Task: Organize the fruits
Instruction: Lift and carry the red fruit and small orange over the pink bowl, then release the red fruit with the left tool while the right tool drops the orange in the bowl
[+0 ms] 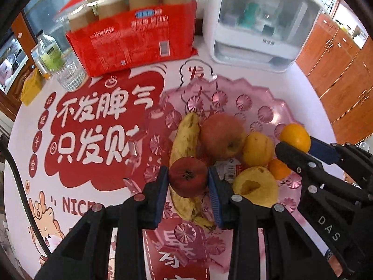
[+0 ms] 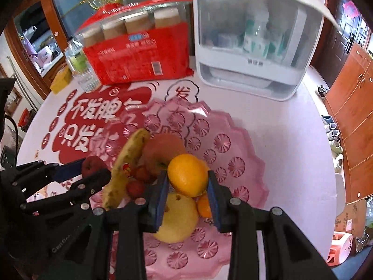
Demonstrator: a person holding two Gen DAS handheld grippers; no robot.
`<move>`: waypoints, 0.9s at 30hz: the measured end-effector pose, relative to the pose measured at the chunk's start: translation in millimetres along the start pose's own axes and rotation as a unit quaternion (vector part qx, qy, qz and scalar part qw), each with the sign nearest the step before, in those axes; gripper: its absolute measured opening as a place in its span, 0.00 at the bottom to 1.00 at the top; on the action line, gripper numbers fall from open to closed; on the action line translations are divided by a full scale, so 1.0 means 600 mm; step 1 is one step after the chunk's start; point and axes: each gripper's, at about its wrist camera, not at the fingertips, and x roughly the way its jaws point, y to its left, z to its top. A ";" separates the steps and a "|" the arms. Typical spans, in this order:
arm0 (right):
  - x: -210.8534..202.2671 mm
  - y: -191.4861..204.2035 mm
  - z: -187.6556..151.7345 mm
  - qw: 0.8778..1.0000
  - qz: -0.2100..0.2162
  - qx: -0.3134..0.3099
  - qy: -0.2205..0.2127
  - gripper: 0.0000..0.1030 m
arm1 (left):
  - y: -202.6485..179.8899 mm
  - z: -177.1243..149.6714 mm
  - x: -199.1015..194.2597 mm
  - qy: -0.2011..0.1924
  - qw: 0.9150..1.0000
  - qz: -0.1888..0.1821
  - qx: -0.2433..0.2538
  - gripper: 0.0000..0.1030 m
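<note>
Small dark-red fruit (image 1: 188, 180), dimpled end up

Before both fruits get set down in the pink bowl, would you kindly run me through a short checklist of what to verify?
1. Left gripper shut on the red fruit: ok, pads press both sides.
2. Right gripper shut on the orange: ok, clamped between the pads.
3. Both fruits above the pink bowl: ok.
4. Free room in the bowl: ok on its far side; the near part holds a banana, an apple and yellow fruits.
5. Grippers apart from each other: ok.
6. Held fruits touching the pile: cannot tell.
</note>
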 end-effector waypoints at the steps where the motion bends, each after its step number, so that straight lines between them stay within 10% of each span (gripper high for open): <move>1: 0.005 -0.001 0.001 1.000 -0.001 0.000 0.001 0.32 | -0.001 0.000 0.010 0.004 1.000 -0.001 0.000 0.31; 12: 0.034 0.002 0.000 1.000 -0.014 -0.019 0.006 0.32 | -0.006 0.002 0.053 0.025 1.000 -0.003 -0.002 0.33; 20: 0.035 -0.008 -0.003 1.000 -0.026 -0.011 0.001 0.33 | 0.013 -0.005 0.060 0.030 0.999 0.002 -0.027 0.82; 27: 0.028 -0.019 -0.013 1.000 -0.024 -0.001 0.000 0.43 | 0.021 -0.017 0.053 0.036 0.998 -0.022 -0.036 0.85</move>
